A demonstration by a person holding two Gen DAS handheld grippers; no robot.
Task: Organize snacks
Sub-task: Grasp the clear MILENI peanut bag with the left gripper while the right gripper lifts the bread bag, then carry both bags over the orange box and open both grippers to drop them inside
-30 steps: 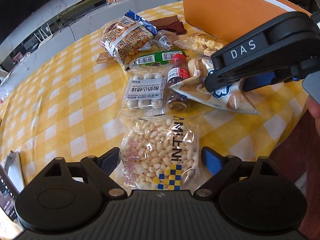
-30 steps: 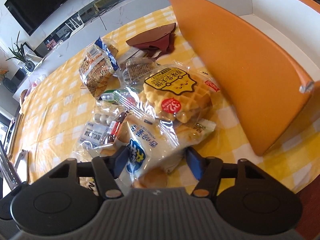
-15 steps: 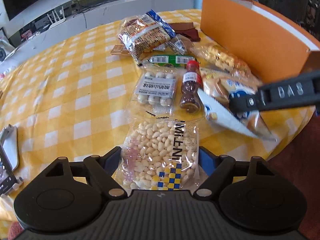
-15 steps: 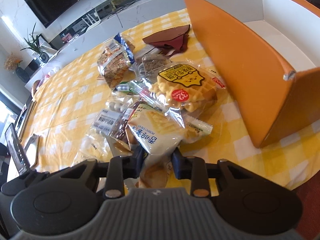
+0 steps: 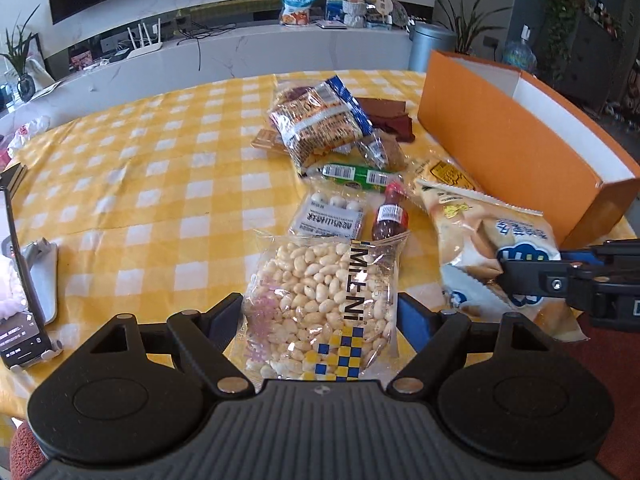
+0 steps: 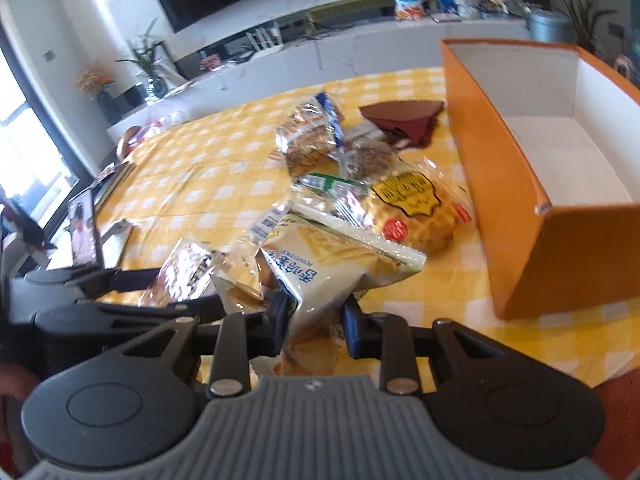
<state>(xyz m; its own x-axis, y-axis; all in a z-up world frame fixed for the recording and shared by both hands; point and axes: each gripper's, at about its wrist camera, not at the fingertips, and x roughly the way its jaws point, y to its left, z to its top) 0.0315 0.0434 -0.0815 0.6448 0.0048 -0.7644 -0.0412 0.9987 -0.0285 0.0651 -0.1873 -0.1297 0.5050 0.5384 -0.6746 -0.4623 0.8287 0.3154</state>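
A clear bag of pale nuts (image 5: 320,280) sits between the pads of my left gripper (image 5: 320,312), which is shut on it and holds it just above the yellow checked cloth (image 5: 140,200). My right gripper (image 6: 318,312) is shut on the lower end of a white and blue potato-stick bag (image 6: 320,264), lifted off the pile. In the left wrist view that bag (image 5: 480,240) hangs at the right from the right gripper (image 5: 560,280). An open orange box (image 6: 500,200) with a white inside stands on the right.
A pile stays on the cloth: waffle pack (image 6: 412,212), cracker pack (image 5: 316,120), green pack (image 5: 352,174), red-capped bottle (image 5: 390,216), pack of white balls (image 5: 332,212), brown wrapper (image 5: 388,116). A phone on a stand (image 5: 20,280) is at the left edge.
The right gripper closed on the potato-stick bag and lifted it off the pile. The left gripper closed on the nut bag and rose with it. Both views rolled level.
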